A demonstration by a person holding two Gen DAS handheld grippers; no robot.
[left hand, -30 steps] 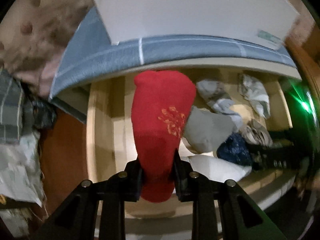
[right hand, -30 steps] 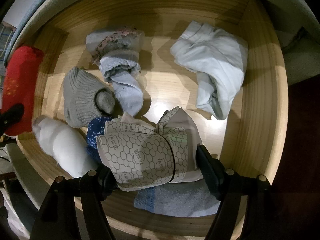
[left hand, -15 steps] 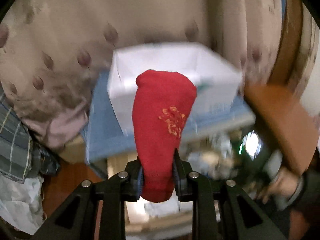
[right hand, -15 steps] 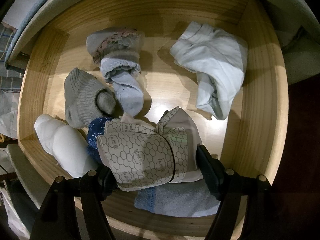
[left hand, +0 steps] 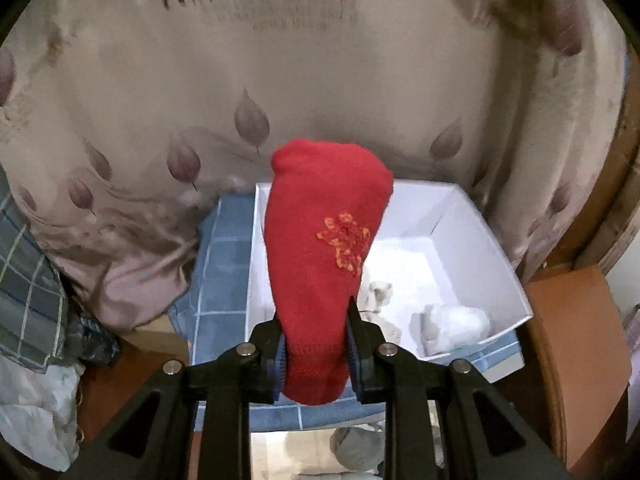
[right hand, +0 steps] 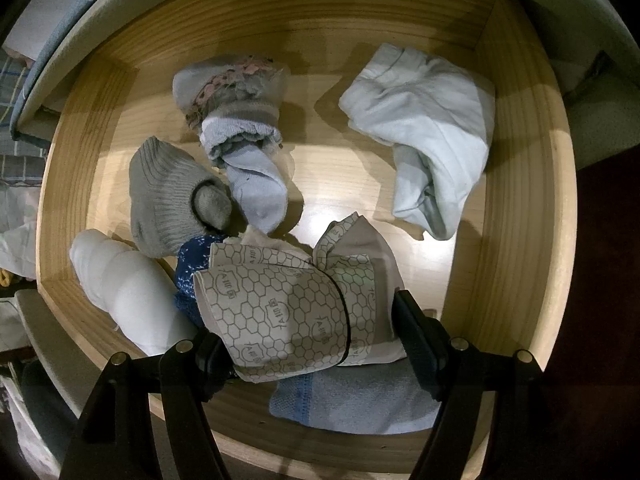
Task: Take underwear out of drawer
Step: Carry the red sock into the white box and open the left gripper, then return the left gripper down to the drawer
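My left gripper [left hand: 316, 354] is shut on a red rolled garment [left hand: 326, 252] with an orange emblem, held up in front of an open white box [left hand: 480, 240] on a blue checked cloth. My right gripper [right hand: 310, 338] hangs over the open wooden drawer [right hand: 516, 216], its jaws wide apart on either side of a hexagon-patterned roll [right hand: 288, 312]; I cannot tell whether they press it. Other rolled pieces lie in the drawer: a grey one [right hand: 168, 196], a light blue one [right hand: 248, 152], a pale one [right hand: 424, 128], a white one [right hand: 124, 288] and a dark blue one [right hand: 192, 264].
The white box holds small white bundles [left hand: 456, 322]. A leaf-patterned beige cloth [left hand: 240, 80] fills the background. A plaid cloth [left hand: 24, 280] lies at left and a brown wooden surface [left hand: 568, 344] at right. A blue towel piece [right hand: 352, 400] lies at the drawer's front.
My left gripper has lifted the red garment out of the drawer and swung up to face the white box. The right gripper and the drawer contents have not moved.
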